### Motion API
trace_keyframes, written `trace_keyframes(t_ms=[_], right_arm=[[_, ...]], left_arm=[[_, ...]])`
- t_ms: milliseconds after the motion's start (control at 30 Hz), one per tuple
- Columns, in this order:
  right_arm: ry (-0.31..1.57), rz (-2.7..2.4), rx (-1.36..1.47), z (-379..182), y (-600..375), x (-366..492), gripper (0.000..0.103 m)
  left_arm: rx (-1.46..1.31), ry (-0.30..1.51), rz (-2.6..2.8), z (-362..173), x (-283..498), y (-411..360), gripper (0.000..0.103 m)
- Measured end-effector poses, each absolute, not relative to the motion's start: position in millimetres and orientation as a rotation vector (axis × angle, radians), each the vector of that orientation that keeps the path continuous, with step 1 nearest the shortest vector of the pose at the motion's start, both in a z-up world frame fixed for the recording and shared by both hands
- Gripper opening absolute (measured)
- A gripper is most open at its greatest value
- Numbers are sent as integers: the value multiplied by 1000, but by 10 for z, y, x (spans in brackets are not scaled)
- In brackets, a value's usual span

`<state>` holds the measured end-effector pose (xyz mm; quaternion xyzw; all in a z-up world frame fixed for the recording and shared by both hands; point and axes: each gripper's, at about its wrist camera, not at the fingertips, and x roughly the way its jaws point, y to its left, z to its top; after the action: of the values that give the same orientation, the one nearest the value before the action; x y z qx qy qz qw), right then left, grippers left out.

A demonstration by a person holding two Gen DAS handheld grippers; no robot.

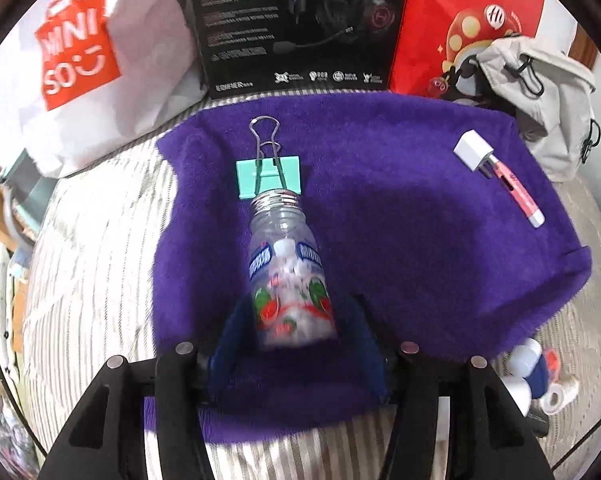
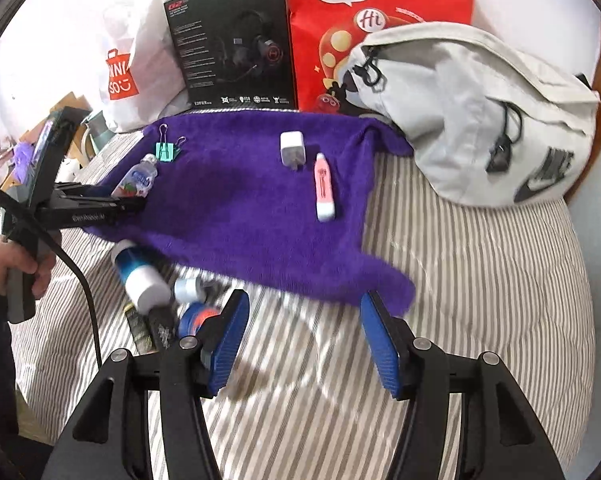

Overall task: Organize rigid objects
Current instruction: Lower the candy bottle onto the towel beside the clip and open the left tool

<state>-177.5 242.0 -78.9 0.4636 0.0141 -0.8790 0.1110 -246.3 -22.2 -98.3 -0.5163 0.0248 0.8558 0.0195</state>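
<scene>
- The left gripper [image 1: 296, 320] pinches the base of a clear bottle [image 1: 286, 268], neck pointing far, over the purple towel [image 1: 420, 260].
- A teal binder clip [image 1: 269, 178] lies just beyond the bottle's mouth.
- A white charger [image 2: 292, 148] and pink tube [image 2: 324, 188] lie on the towel's right.
- The right gripper [image 2: 304, 344] hovers spread over the striped bedding [image 2: 480, 300], near 2 white-capped containers [image 2: 140, 276].

1 bottle [image 1: 288, 264], 1 binder clip [image 1: 269, 176], 1 charger [image 1: 473, 153], 1 pink pen [image 1: 518, 192], 1 purple towel [image 1: 400, 248]
</scene>
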Motion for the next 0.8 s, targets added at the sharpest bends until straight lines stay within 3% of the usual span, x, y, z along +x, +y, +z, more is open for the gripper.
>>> trace_keyframes(t_ms=[67, 267, 667, 800], right_arm=[[46, -2584, 1367, -787, 2442, -1696, 58], [-6, -2557, 1357, -815, 2488, -1439, 59], [-25, -2473, 1316, -884, 2474, -1181, 60], [-39, -2462, 1320, -925, 2513, -1112, 60]], left_arm=[[-1580, 46, 2676, -870, -2351, -219, 68], [-1503, -122, 2698, -592, -1876, -37, 82], [-1701, -395, 2611, -1000, -1837, 330, 84], [-1763, -387, 2613, -1125, -1910, 411, 84]])
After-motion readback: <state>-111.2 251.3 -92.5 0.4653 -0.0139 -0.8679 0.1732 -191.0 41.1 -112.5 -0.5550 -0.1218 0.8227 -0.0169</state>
